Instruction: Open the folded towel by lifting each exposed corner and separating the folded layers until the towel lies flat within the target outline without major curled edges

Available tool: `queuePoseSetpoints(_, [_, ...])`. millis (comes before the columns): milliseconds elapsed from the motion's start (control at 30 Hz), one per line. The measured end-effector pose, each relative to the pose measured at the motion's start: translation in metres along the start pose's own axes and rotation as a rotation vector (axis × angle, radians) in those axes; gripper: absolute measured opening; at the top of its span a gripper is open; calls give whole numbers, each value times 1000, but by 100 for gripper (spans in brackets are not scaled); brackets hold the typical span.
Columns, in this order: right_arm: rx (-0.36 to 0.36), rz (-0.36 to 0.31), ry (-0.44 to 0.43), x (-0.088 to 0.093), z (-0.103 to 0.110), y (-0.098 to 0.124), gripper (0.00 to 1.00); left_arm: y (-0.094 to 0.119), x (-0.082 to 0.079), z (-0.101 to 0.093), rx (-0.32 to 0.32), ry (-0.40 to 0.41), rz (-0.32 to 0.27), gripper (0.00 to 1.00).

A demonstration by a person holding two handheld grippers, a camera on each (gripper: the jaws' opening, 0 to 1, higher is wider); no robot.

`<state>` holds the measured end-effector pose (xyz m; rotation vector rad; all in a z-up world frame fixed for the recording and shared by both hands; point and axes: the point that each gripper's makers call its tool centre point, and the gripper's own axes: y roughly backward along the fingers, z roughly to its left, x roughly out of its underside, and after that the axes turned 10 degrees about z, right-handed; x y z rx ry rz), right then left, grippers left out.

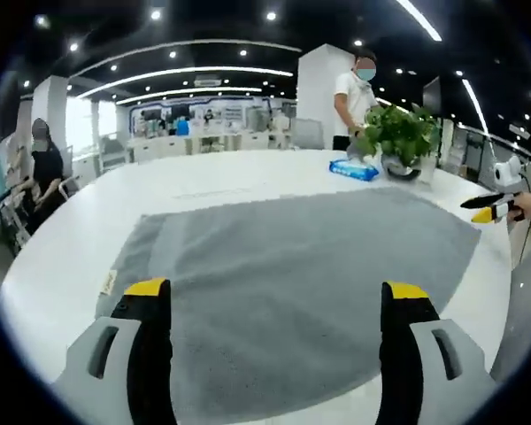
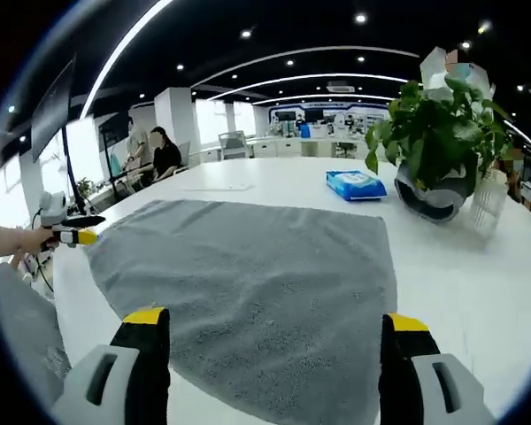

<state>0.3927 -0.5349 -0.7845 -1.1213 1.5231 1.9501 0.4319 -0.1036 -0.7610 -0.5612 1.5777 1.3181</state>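
We can read no text, brand, number or sign here. The small tan label (image 1: 108,282) sewn at the edge of the grey terry towel (image 1: 283,292) is too small to make out, and the printing on the blue flat packet (image 2: 355,184) lying on the white desk (image 2: 478,274) is blurred.

White surface (image 1: 248,177) spans frame centre. Potted plant (image 2: 438,142) upper right; blue wipes pack (image 2: 355,184) just left of it. Seated people (image 2: 164,152) upper left; standing person (image 1: 355,93) top right.
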Motion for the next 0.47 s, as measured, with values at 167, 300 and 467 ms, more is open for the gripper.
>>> queuePoseSetpoints(167, [71, -107, 51, -12, 13, 40, 100, 56, -27, -34, -21, 17, -127, 99])
queuePoseSetpoints(300, [78, -173, 56, -19, 32, 64, 100, 85, -47, -47, -58, 50, -224, 99])
queuePoseSetpoints(467, [81, -219, 36, -26, 52, 77, 100, 100, -51, -51, -131, 14, -269, 99])
